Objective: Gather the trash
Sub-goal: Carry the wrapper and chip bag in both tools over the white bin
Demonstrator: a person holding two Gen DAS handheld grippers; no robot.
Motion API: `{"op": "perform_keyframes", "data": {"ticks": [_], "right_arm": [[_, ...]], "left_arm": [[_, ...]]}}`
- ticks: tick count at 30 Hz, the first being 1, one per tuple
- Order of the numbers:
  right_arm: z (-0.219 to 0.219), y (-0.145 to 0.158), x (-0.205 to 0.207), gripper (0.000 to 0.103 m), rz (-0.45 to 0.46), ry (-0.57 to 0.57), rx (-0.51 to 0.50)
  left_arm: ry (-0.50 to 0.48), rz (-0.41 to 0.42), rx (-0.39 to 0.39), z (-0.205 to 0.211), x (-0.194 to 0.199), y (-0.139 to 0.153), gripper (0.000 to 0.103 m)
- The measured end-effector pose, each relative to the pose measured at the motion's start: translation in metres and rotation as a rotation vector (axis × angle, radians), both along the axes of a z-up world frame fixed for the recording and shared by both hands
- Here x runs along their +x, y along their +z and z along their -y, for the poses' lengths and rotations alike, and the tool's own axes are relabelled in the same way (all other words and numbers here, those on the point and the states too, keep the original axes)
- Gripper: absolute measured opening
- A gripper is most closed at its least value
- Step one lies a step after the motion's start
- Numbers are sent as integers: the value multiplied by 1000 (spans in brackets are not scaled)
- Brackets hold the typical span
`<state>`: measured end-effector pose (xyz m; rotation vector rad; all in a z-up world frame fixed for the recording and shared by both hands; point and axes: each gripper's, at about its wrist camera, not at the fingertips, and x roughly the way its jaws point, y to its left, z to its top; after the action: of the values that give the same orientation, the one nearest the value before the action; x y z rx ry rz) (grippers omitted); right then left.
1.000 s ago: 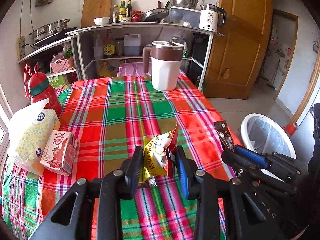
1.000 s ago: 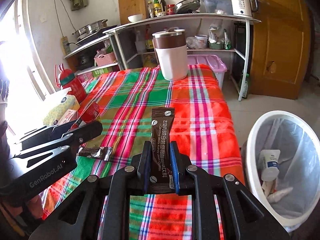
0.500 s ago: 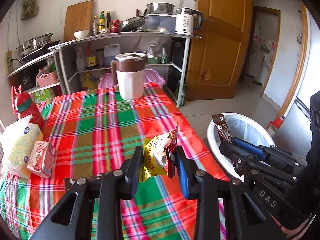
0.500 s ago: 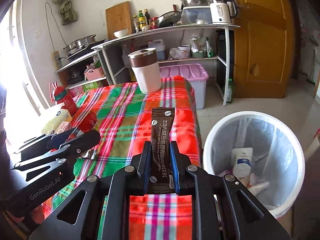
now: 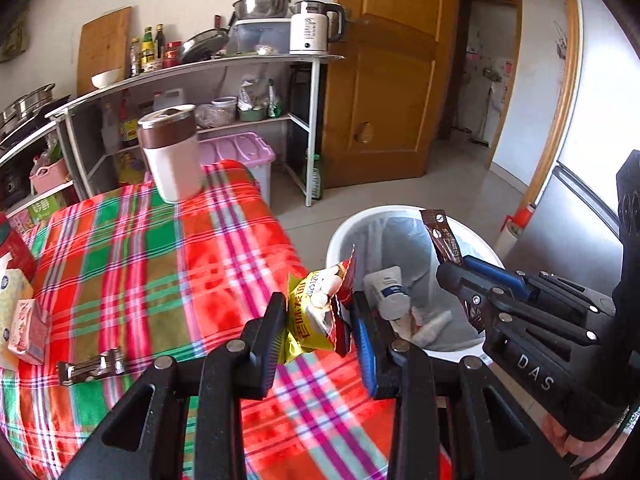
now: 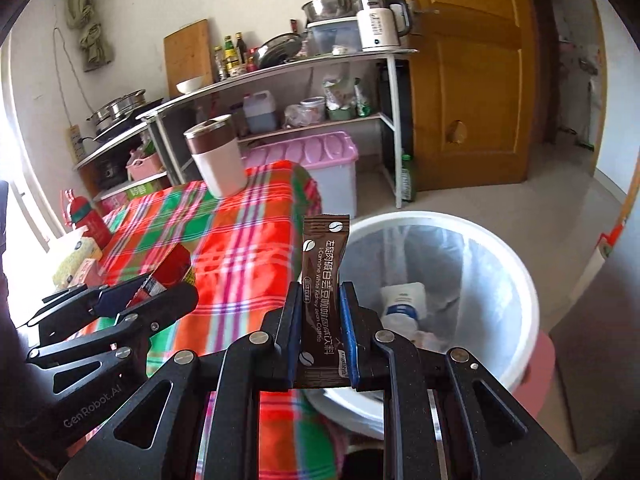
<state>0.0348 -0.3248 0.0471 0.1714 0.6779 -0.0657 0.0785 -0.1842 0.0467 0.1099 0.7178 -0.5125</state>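
Note:
My left gripper (image 5: 320, 320) is shut on a crumpled yellow and red snack wrapper (image 5: 316, 308), held over the table's right edge beside the white trash bin (image 5: 340, 240). My right gripper (image 6: 320, 320) is shut on a brown coffee sachet (image 6: 322, 280), held upright at the bin's near rim (image 6: 460, 228). In the left wrist view the right gripper (image 5: 464, 268) with its sachet (image 5: 442, 238) is over the bin. The bin holds a white tube (image 6: 400, 300) and other rubbish. A small dark wrapper (image 5: 90, 368) lies on the plaid tablecloth (image 5: 160, 260).
A white and brown jug (image 5: 172, 152) stands at the table's far end. A juice carton (image 5: 28, 332) and a tissue pack (image 5: 12, 296) lie at the left edge. Behind are a metal shelf (image 5: 240, 64), a pink storage box (image 6: 320, 160) and a wooden door (image 6: 480, 80).
Both grippers have swung right, from over the table toward the bin, each keeping its wrapper. The bin is now much closer and the right gripper's sachet is above it.

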Motion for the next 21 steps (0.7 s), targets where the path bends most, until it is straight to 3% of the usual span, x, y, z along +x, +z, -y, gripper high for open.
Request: {"op": "perform_keyframes", "data": {"ticks": [14, 21], "right_arm": [[67, -18, -4, 19, -79, -122, -2], [80, -31, 7, 19, -130, -143, -31]], "left_arm": [[-98, -25, 11, 61, -2, -9, 35], [-109, -53, 9, 76, 5, -18, 36]]}}
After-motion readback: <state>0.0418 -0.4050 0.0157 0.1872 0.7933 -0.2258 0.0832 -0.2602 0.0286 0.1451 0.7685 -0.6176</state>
